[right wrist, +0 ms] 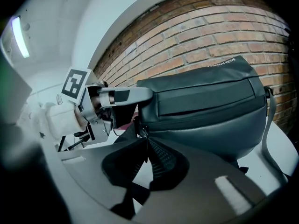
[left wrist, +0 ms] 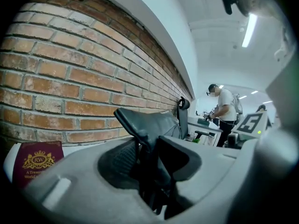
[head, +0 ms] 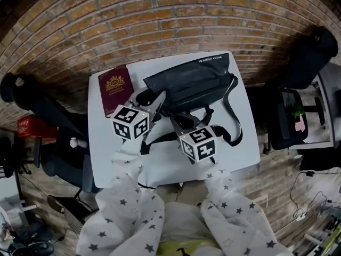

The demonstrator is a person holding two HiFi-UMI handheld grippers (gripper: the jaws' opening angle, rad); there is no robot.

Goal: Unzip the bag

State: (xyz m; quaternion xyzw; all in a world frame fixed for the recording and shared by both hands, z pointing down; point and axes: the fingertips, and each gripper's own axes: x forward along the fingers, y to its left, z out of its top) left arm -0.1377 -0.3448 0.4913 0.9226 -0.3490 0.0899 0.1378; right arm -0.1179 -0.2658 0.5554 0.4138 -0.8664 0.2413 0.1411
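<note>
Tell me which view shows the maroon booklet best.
The head view: the maroon booklet lies in full on the white table, left of the black bag. The left gripper view catches only part of the booklet at lower left. The right gripper view does not clearly show it.

The black leather-look bag (head: 192, 84) fills the back right of my small white table (head: 234, 161). Its black strap (head: 234, 111) loops down the right side and clutters that approach. A maroon booklet (head: 115, 89) lies at back left, just beside the bag. The brick wall (head: 160, 20) closes off the far edge. My left gripper (head: 156, 103), pinching the bag's corner, and my right gripper (head: 178, 122), closed on the thin zip pull (right wrist: 142, 139), sit close together. Bare tabletop lies along the left edge and at the front right corner.
</note>
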